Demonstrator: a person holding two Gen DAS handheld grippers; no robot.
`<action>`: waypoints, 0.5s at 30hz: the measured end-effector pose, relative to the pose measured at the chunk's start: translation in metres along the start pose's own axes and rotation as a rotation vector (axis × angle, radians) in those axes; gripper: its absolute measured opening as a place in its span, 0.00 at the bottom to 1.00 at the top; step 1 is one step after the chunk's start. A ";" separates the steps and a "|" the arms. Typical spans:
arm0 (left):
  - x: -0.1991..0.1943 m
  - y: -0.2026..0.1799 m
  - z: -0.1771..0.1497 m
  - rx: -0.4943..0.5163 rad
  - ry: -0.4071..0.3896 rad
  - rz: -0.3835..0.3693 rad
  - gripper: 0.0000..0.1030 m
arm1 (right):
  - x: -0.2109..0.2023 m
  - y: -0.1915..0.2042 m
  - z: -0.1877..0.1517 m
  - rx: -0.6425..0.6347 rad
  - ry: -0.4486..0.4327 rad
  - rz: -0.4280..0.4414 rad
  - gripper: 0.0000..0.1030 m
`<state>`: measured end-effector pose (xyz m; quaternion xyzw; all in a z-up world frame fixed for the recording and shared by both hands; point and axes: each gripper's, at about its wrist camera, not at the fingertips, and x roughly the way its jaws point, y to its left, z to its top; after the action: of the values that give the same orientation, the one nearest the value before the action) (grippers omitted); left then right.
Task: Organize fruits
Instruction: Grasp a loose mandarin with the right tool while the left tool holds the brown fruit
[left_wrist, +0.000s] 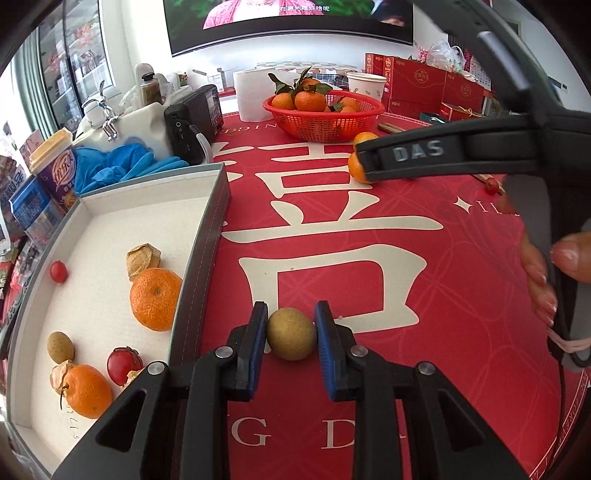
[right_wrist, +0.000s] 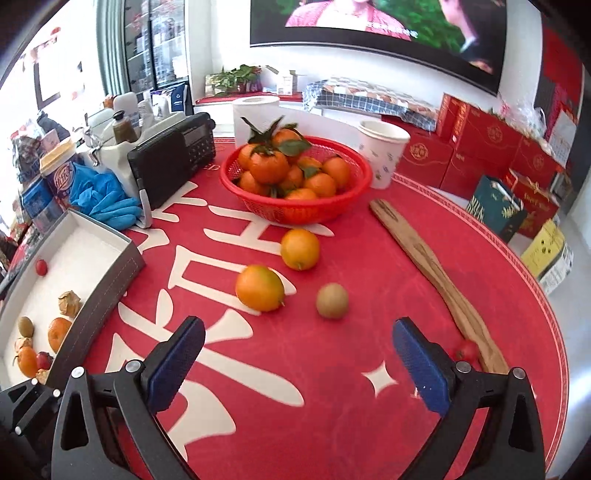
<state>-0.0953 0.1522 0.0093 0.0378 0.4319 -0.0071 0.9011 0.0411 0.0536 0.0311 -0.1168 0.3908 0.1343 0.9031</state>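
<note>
Longan (left_wrist: 291, 334) sits pinched between the left gripper (left_wrist: 291, 341) fingers, above the red tabletop (left_wrist: 424, 295) beside the tray (left_wrist: 207, 251). Right gripper (right_wrist: 295, 365) fingers spread, nothing between; loose fruit lies ahead.

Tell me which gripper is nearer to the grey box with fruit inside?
Left. The left gripper holds a small brown fruit right beside the grey box; the right gripper hangs farther away over loose oranges.

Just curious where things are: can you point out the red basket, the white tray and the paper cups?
red basket (right_wrist: 295, 212): right wrist view, front wall.
white tray (left_wrist: 147, 221): left wrist view, bare floor.
paper cups (right_wrist: 382, 155): right wrist view, side.
</note>
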 end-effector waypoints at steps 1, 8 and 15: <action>0.000 0.000 0.000 0.001 0.000 0.001 0.28 | 0.006 0.006 0.003 -0.024 0.004 -0.004 0.83; 0.000 -0.001 -0.001 0.002 -0.001 0.001 0.28 | 0.053 0.014 0.007 0.001 0.114 0.040 0.48; 0.000 0.001 -0.001 -0.012 0.001 -0.027 0.28 | 0.029 0.000 -0.007 0.068 0.069 0.054 0.38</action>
<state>-0.0965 0.1528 0.0090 0.0265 0.4329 -0.0169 0.9009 0.0552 0.0557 0.0053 -0.0800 0.4293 0.1410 0.8885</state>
